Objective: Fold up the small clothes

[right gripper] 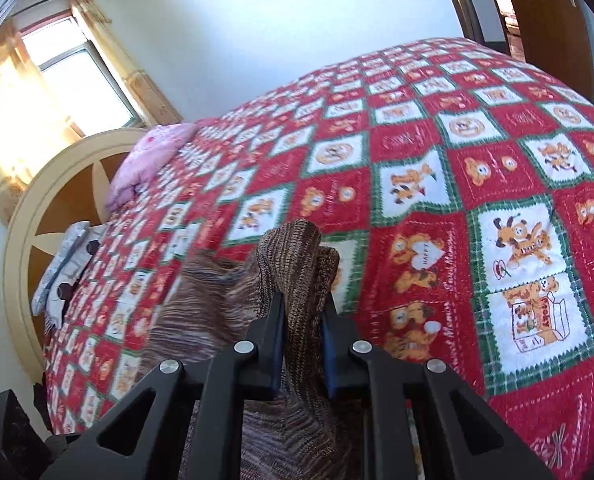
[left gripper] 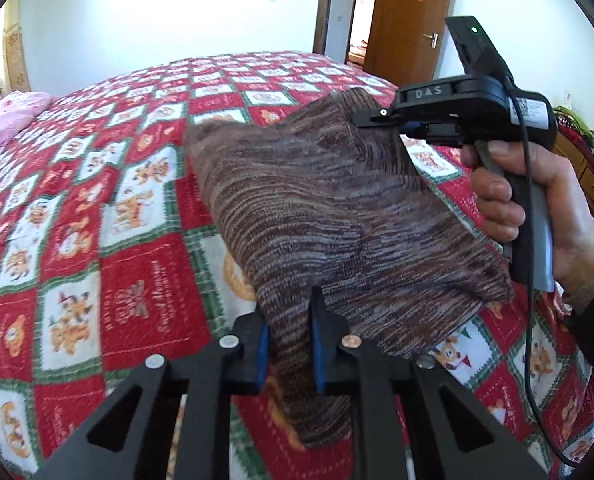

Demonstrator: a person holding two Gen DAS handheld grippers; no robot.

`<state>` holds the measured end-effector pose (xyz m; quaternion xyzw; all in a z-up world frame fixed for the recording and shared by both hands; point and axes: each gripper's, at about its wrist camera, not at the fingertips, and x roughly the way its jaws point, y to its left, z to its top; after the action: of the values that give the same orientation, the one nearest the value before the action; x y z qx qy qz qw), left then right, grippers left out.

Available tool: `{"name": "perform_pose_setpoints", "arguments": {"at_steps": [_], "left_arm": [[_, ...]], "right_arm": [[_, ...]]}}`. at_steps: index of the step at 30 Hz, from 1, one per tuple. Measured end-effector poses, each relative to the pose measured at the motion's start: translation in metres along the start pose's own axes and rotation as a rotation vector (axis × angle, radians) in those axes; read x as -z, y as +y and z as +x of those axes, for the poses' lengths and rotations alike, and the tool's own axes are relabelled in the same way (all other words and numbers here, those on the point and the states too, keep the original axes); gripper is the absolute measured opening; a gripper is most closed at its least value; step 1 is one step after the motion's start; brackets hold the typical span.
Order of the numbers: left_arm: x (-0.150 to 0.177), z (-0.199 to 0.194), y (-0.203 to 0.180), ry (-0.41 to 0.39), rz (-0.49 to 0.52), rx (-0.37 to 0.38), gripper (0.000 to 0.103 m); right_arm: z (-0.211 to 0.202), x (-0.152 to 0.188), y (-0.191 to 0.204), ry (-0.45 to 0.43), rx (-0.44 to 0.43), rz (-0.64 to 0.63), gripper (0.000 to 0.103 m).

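A brown striped knit garment [left gripper: 321, 208] hangs in the air above the bed, stretched between both grippers. My left gripper [left gripper: 289, 336] is shut on its near edge, cloth pinched between the blue pads. My right gripper [left gripper: 377, 120] shows in the left wrist view at upper right, held by a hand, shut on the garment's far corner. In the right wrist view my right gripper [right gripper: 301, 320] is shut on a bunched fold of the garment [right gripper: 297, 264], which trails down to the left.
A red, white and green patchwork quilt [left gripper: 109, 208] covers the bed below. A pink pillow [left gripper: 13, 116] lies by the round headboard [right gripper: 45, 188]. A brown wooden door [left gripper: 409, 16] stands behind the bed. A wooden dresser [left gripper: 589, 176] is at the right.
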<state>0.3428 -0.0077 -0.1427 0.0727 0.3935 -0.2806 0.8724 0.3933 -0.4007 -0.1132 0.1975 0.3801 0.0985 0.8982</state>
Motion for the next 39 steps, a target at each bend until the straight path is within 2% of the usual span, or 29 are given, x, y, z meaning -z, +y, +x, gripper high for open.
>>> {"name": "perform_pose_setpoints", "arguments": {"at_steps": [8,20,32,39], "left_arm": [[0.011,-0.043,0.011,-0.036,0.008,-0.052,0.013],[0.039,-0.110,0.053,-0.081,-0.024,-0.130,0.012],[0.076,-0.171,0.096,-0.126,-0.067,-0.236,0.012],[0.098,-0.194,0.112,-0.132,-0.080,-0.305,0.012]], "right_arm": [[-0.020,0.008,0.039,-0.004,-0.074,-0.040,0.014],[-0.018,0.033,0.123,0.037,-0.200,-0.122,0.014],[0.009,0.059,0.223,0.087,-0.348,-0.193,0.014],[0.029,0.073,0.270,0.128,-0.393,-0.234,0.014]]}}
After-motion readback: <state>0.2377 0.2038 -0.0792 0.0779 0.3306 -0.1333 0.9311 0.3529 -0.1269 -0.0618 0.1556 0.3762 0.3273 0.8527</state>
